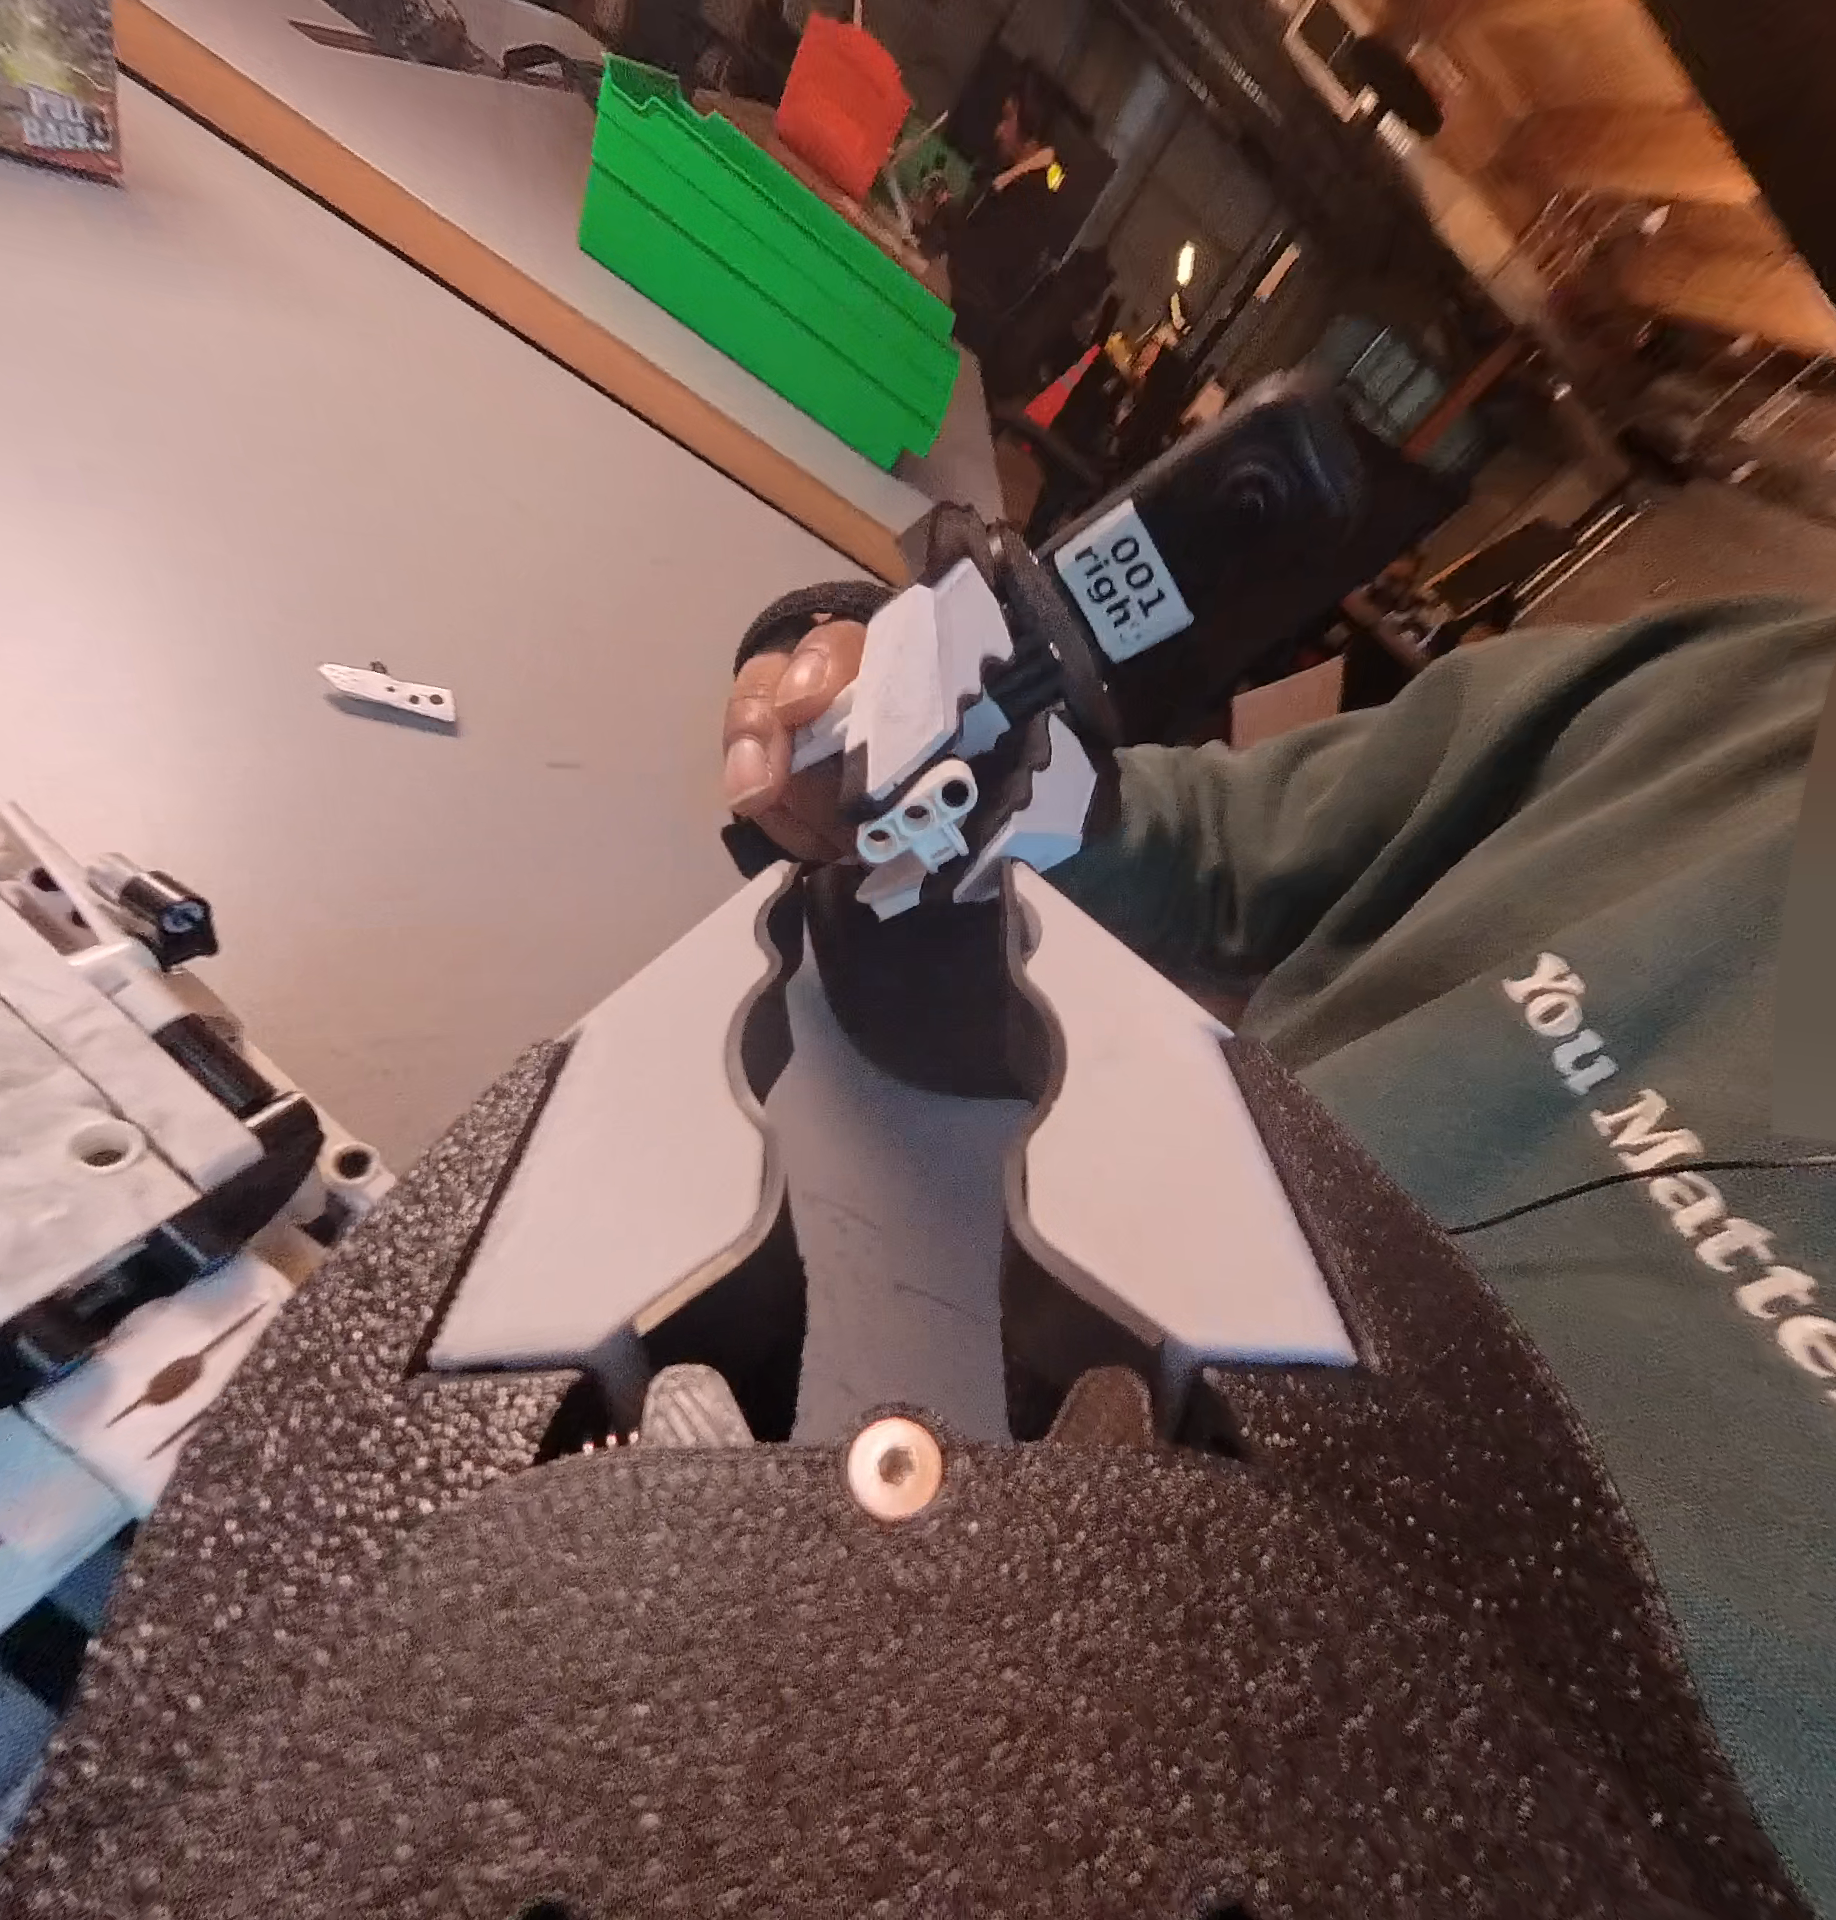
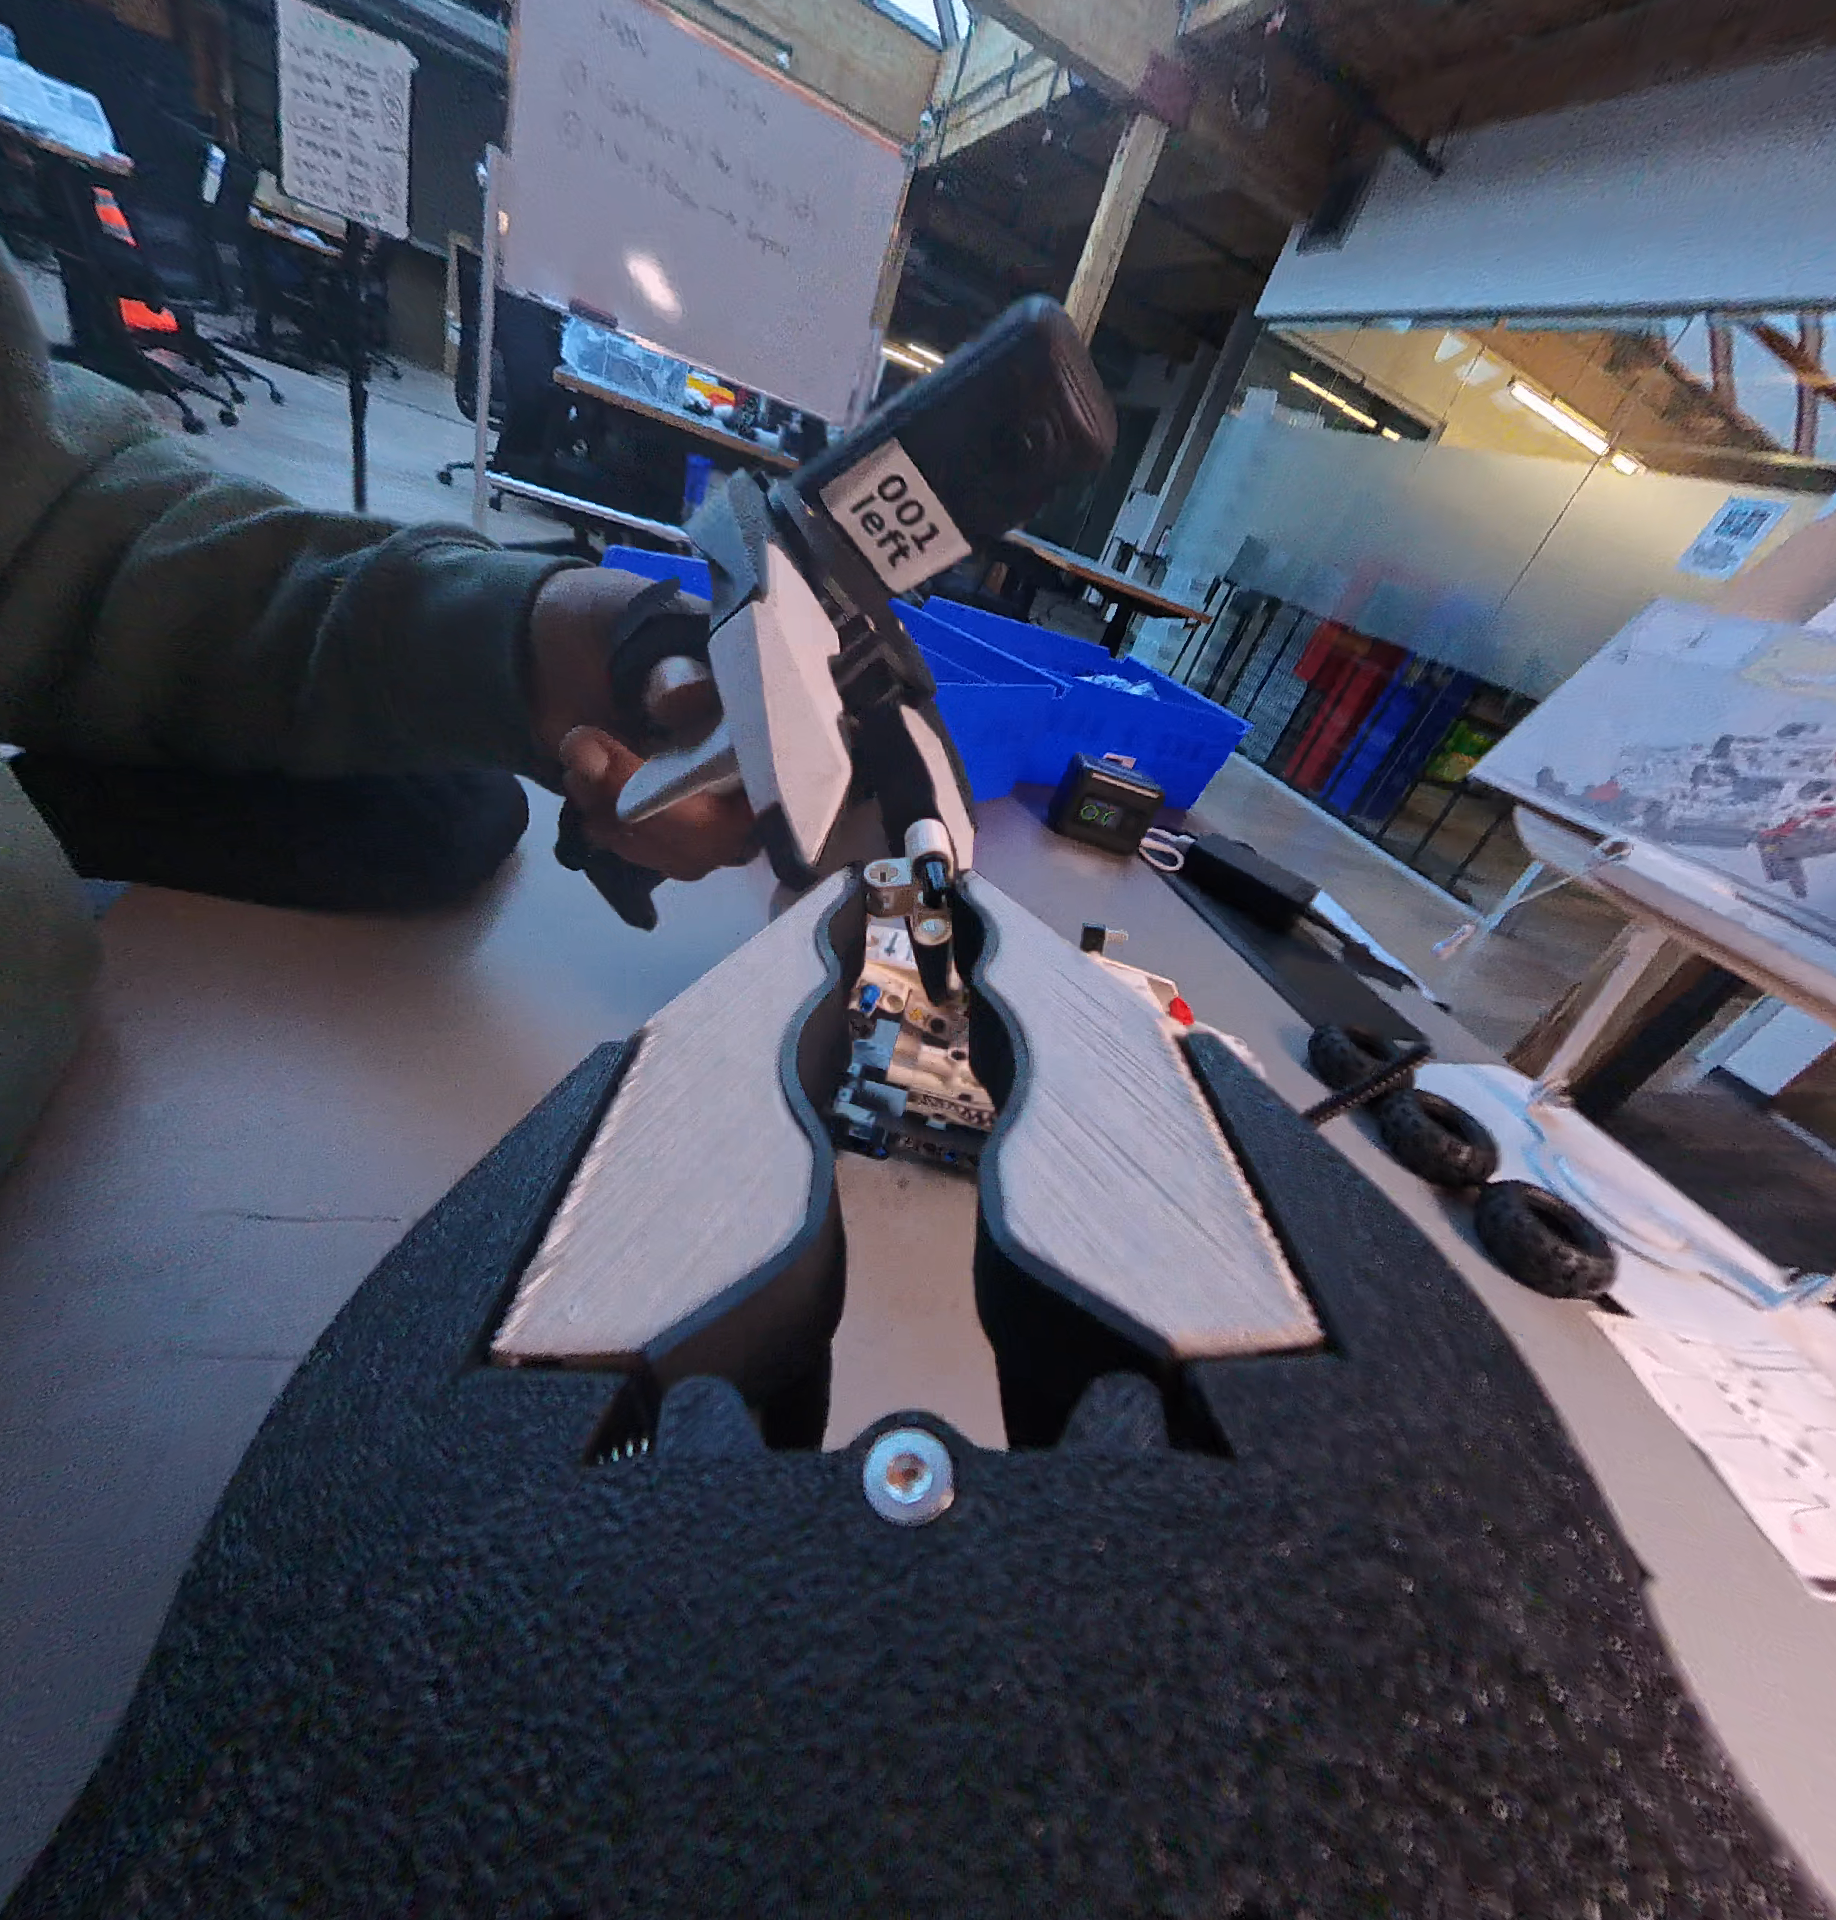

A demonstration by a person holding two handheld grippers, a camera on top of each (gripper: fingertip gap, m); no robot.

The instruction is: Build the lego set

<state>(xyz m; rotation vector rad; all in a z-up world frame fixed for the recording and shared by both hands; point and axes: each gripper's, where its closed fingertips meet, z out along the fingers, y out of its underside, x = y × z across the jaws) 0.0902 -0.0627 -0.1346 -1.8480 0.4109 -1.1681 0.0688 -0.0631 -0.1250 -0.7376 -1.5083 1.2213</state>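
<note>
Grey tabletop (image 1: 270, 468) in a workshop; right gripper (image 2: 909, 883) clamps a white beam (image 1: 916, 826), left gripper (image 1: 898, 883) parted.

Your lego model (image 1: 114, 1122) is cut off at the left picture edge; in the right wrist view, your gripper fingers (image 2: 1101, 1122) hide most of it, possibly a vehicle.

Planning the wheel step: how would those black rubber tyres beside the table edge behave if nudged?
The black tyres lie flat on their sides, so a nudge would probably slide rather than roll them. Their knobbly tread suggests grippy rubber, likely soft and light. They sit near the table edge, so they might drop off.
</note>
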